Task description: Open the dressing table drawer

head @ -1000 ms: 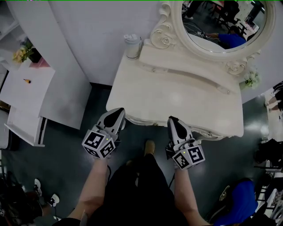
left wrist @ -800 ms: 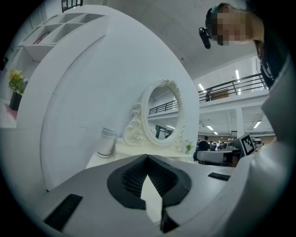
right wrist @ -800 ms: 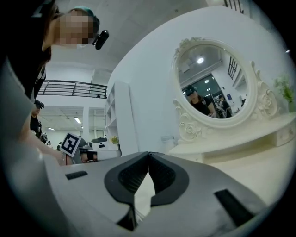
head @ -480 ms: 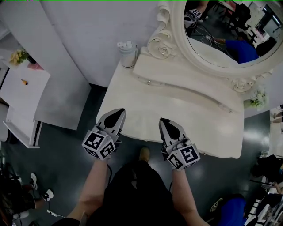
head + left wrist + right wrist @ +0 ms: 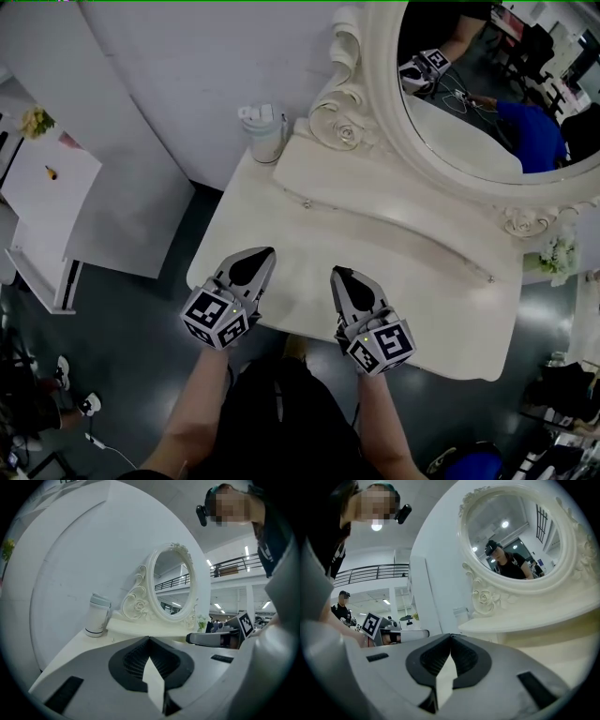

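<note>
The cream dressing table stands in front of me under a carved oval mirror. From above its top hides the front, so no front drawer shows. Two small knobs sit on the face of the raised shelf below the mirror. My left gripper and right gripper hover side by side over the front part of the top, both shut and empty. In the left gripper view the jaw tips meet; in the right gripper view the tips meet too.
A white tumbler stands at the table's back left corner, also in the left gripper view. A white side cabinet with flowers is at the left. More flowers sit at the right by the mirror.
Both grippers have moved forward from the table's front edge to above its top, and the table and mirror now appear closer. Both stayed shut.
</note>
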